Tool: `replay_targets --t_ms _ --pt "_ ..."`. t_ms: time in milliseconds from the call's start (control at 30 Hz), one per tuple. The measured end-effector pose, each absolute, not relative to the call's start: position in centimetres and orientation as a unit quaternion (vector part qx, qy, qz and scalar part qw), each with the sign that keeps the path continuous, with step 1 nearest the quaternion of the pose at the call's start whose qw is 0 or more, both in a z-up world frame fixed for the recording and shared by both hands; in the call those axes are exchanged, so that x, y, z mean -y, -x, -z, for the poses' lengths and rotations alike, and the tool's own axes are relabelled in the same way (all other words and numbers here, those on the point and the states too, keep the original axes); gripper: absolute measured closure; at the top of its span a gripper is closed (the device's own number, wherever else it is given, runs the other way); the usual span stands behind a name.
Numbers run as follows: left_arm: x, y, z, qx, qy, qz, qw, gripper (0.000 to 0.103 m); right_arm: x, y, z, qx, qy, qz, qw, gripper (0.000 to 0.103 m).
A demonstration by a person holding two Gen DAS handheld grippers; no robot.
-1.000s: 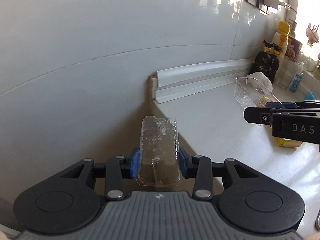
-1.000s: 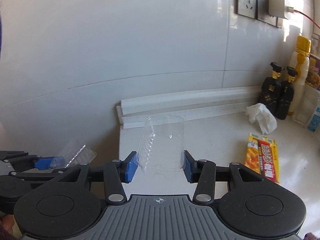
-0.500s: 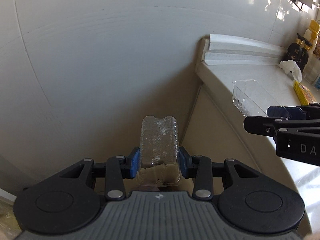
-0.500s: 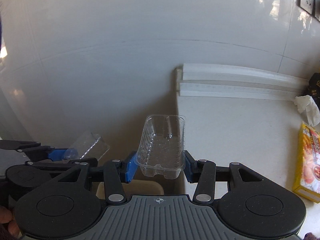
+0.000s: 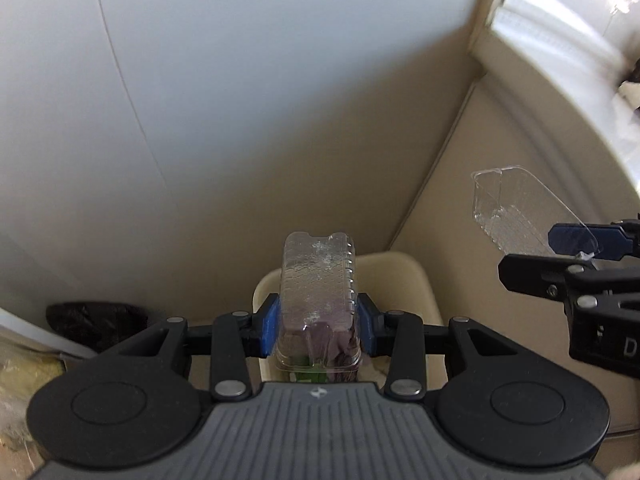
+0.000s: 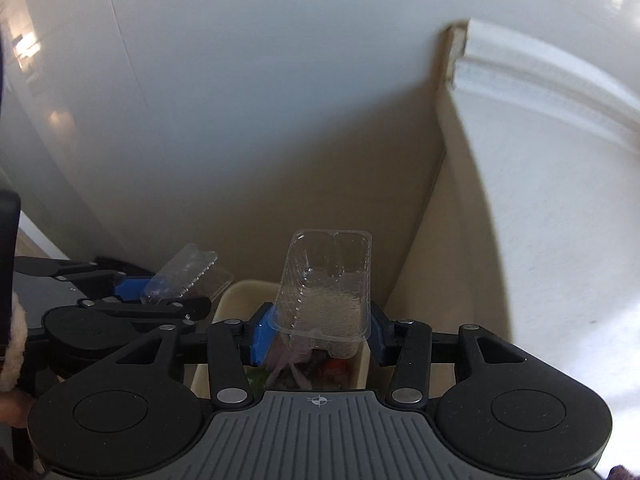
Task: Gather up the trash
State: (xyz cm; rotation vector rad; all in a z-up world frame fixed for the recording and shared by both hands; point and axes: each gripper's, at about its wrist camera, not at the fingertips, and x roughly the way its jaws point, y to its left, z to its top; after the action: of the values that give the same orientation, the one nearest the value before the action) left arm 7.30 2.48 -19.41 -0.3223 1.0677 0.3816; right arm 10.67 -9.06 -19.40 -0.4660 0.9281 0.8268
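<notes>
My left gripper (image 5: 318, 322) is shut on a clear ribbed plastic container (image 5: 318, 280), held upright over a cream bin (image 5: 404, 280) that stands on the floor below. My right gripper (image 6: 318, 334) is shut on a clear plastic tray (image 6: 328, 288) above the same cream bin (image 6: 236, 296), where purple, green and red scraps lie. In the left wrist view the right gripper (image 5: 576, 240) and its clear tray (image 5: 512, 208) show at the right. The right wrist view has the left gripper (image 6: 132, 286) with its ribbed container (image 6: 182, 270) at the left.
A white counter (image 6: 560, 208) with a moulded edge runs along the right, its beige side panel (image 5: 480, 200) dropping beside the bin. A pale wall (image 5: 240, 80) stands behind. A black bag (image 5: 94, 318) lies on the floor at the left. A fleece sleeve (image 6: 12, 344) shows at left.
Both grippers have sunk and tilted downward, off the counter's end, with their containers still held. The bottles and yellow box have left view and the cream bin has come into sight below.
</notes>
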Motion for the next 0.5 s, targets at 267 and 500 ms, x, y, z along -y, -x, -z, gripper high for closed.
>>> replay_targets --t_ms 267,500 --pt "-3.3 -8.2 24.2 -0.542 0.164 -0.181 0.804 0.067 7.3 -12.1 24.8 -0.48 0.238 -0.38 0.754 0.058" --pt "-4.4 -8.6 28.1 -0.573 0.18 -0.179 0.779 0.067 6.3 -13.6 29.2 -0.53 0.244 -0.363 0.726 0.058"
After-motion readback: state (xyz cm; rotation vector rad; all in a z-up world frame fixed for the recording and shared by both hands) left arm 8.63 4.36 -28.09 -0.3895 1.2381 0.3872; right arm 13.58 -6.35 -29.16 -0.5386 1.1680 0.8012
